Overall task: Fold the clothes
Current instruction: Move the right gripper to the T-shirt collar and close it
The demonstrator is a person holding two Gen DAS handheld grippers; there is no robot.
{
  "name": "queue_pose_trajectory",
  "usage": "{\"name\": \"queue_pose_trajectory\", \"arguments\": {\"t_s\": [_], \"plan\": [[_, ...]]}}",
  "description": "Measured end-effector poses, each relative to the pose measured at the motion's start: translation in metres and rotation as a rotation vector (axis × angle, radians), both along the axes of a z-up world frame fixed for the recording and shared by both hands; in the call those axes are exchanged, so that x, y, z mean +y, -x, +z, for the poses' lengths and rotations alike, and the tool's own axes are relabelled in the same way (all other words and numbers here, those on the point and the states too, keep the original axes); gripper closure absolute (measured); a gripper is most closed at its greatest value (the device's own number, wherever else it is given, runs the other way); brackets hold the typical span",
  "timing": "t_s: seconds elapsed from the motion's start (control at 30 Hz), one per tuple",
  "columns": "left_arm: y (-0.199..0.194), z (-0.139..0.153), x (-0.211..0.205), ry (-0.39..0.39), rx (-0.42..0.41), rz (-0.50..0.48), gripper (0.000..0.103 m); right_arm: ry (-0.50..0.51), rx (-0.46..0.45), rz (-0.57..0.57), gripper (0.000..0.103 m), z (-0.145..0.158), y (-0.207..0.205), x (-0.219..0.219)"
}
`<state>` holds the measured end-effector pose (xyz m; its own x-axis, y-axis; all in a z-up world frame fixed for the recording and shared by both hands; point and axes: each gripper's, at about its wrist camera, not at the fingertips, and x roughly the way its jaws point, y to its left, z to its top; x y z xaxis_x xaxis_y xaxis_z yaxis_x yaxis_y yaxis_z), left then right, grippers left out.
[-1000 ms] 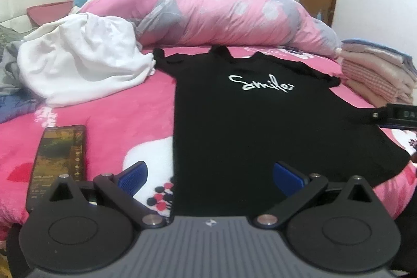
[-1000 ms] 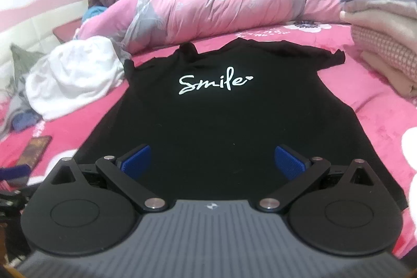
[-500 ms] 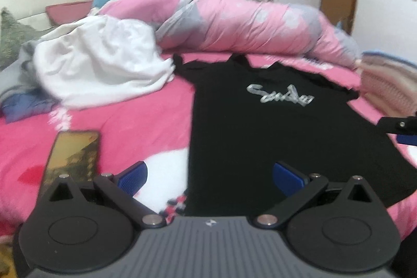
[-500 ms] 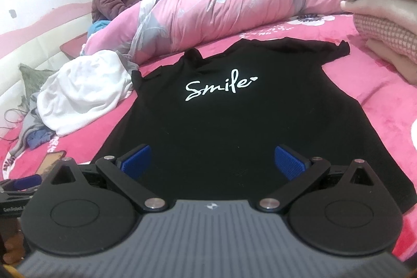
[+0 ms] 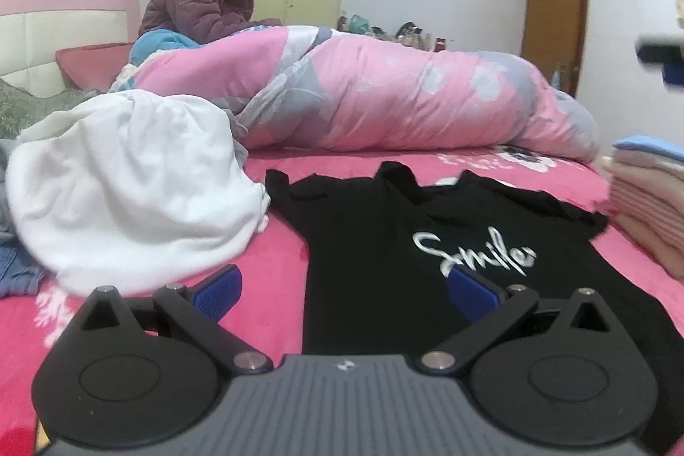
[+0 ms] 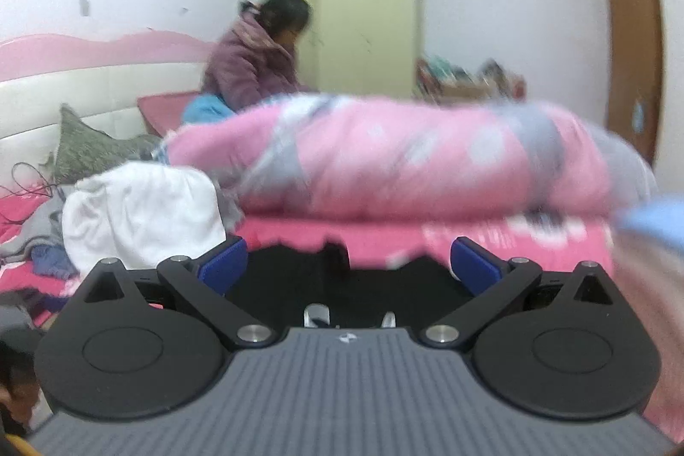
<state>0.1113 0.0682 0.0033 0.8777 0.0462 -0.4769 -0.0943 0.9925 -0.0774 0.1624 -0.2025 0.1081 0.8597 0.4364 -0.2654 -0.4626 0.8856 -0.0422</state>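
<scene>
On the pink bed (image 5: 278, 255), black T-shirt (image 5: 376, 263) lies flat, white script "Smile" facing up. Crumpled white garment (image 5: 128, 199) beside it; puffy pink quilt (image 5: 384, 92) behind. Left tool (image 5: 344, 285) and right tool (image 6: 348, 263): blue pads spread, nothing gripped.

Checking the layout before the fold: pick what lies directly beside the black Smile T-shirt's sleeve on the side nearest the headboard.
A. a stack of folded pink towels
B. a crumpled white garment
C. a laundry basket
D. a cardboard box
B: in the left wrist view the crumpled white garment sits heaped on the pink bedspread, its edge right by the black T-shirt's sleeve.
</scene>
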Motion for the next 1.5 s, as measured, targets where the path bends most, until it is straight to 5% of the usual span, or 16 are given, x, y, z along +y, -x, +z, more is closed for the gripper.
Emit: {"name": "queue_pose_trajectory", "arguments": {"t_s": [0.17, 0.33, 0.5, 0.63, 0.77, 0.97, 1.07, 1.2, 1.37, 1.5], "plan": [[-0.043, -0.015, 0.004, -0.002, 0.002, 0.044, 0.002, 0.072, -0.02, 0.095, 0.002, 0.015, -0.069, 0.065], [-0.056, -0.049, 0.013, 0.014, 0.039, 0.018, 0.031, 0.031, 0.19, 0.201, 0.011, -0.023, -0.152, 0.134], [-0.057, -0.076, 0.025, 0.041, 0.084, 0.003, 0.044, 0.001, 0.5, 0.218, 0.056, -0.092, -0.227, 0.192], [-0.058, -0.086, 0.042, 0.141, 0.1, 0.01, 0.048, 0.066, 0.699, 0.17, 0.067, -0.146, -0.267, 0.228], [-0.054, -0.093, 0.049, 0.189, 0.104, 0.024, 0.049, 0.195, 0.756, 0.147, 0.079, -0.18, -0.289, 0.257], [-0.051, -0.093, 0.046, 0.173, 0.099, 0.025, 0.048, 0.172, 0.64, 0.156, 0.081, -0.175, -0.329, 0.292], [-0.052, -0.093, 0.046, 0.173, 0.098, 0.025, 0.046, 0.063, 0.541, 0.218, 0.079, -0.162, -0.332, 0.296], [-0.051, -0.093, 0.048, 0.186, 0.094, 0.025, 0.045, -0.113, 0.518, 0.285, 0.078, -0.138, -0.313, 0.277], [-0.05, -0.092, 0.05, 0.201, 0.089, 0.029, 0.04, -0.043, 0.6, 0.301, 0.052, -0.141, -0.292, 0.277], [-0.049, -0.092, 0.051, 0.208, 0.086, 0.029, 0.037, 0.039, 0.664, 0.303, 0.05, -0.151, -0.279, 0.284]]}}
